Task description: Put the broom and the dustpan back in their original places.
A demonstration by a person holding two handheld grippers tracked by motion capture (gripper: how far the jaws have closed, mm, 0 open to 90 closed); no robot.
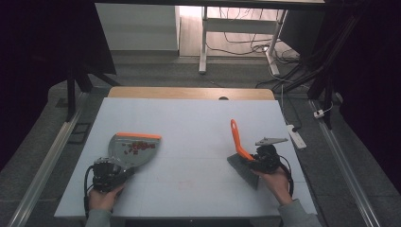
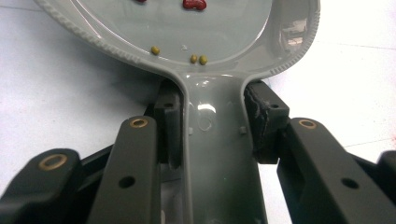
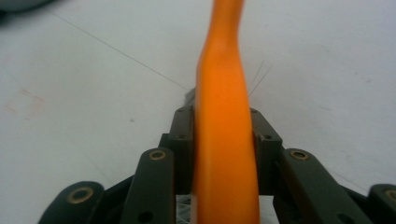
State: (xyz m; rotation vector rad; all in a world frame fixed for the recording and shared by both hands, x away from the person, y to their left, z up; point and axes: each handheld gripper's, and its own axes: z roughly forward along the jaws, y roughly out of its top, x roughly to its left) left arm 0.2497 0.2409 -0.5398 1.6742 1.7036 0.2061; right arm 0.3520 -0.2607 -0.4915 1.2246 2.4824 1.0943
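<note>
A grey dustpan [image 1: 134, 149] with an orange lip lies flat on the white table at the left, with small red pieces [image 1: 136, 146] scattered in it. In the left gripper view, red bits [image 2: 194, 4] and green beans [image 2: 198, 59] lie in the pan [image 2: 187, 28]. My left gripper [image 1: 122, 166] [image 2: 212, 112] is shut on the pan's grey handle. At the right, a brush [image 1: 236, 137] with an orange handle [image 3: 224, 93] stands tilted, its dark bristles [image 1: 243, 171] on the table. My right gripper [image 1: 253, 160] [image 3: 223, 126] clasps that handle low down, a pad on each side.
The white tabletop [image 1: 189, 123] stretches between the two tools, with a wooden strip [image 1: 189, 92] along its far edge. A power strip [image 1: 295, 136] and cables lie on the floor at the right. Dark stands flank the table.
</note>
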